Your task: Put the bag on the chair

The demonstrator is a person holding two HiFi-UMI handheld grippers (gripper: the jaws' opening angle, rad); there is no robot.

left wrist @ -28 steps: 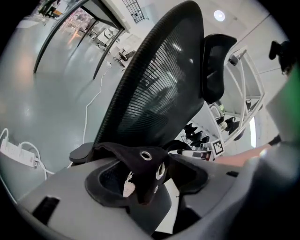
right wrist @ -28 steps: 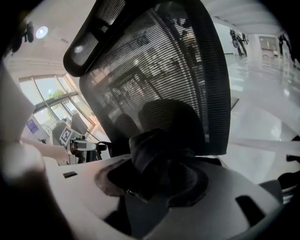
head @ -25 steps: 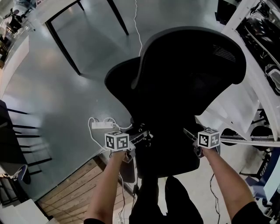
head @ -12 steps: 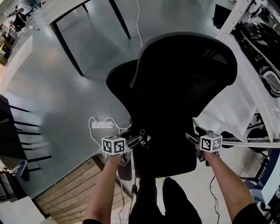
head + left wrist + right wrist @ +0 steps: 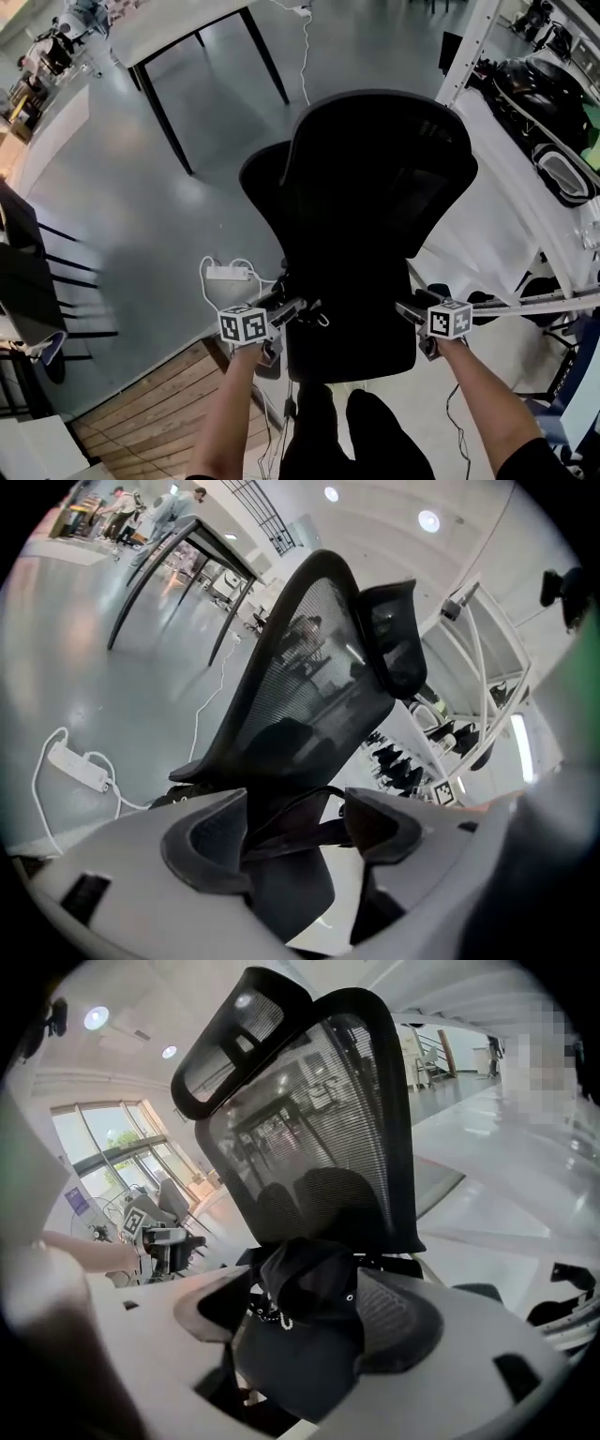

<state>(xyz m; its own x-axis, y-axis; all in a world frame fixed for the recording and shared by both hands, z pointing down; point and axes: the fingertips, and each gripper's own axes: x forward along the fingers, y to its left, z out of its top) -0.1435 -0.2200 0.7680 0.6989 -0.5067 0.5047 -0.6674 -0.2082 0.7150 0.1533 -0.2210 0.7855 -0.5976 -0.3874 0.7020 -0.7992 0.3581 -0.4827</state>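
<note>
**Item: bag** (image 5: 309,1283). Black and soft, it lies crumpled on the seat (image 5: 352,328) of the black mesh chair (image 5: 375,187), close to the backrest. In the right gripper view its gathered top points up at the backrest, with a small chain hanging at its near side. In the left gripper view a strap (image 5: 298,819) arches upward. The long axis cannot be told, as the bag is a slumped heap.

**Tools.** The left gripper (image 5: 302,311) and right gripper (image 5: 410,311) sit at either side of the seat. Both have jaws spread wide that have just been opening, and the right has since eased in slightly. Bag and strap show in the gaps, with no pad pressing on them.

**Change from a second ago.** Both grippers stand lower in the head view, nearer the seat's front edge.
</note>
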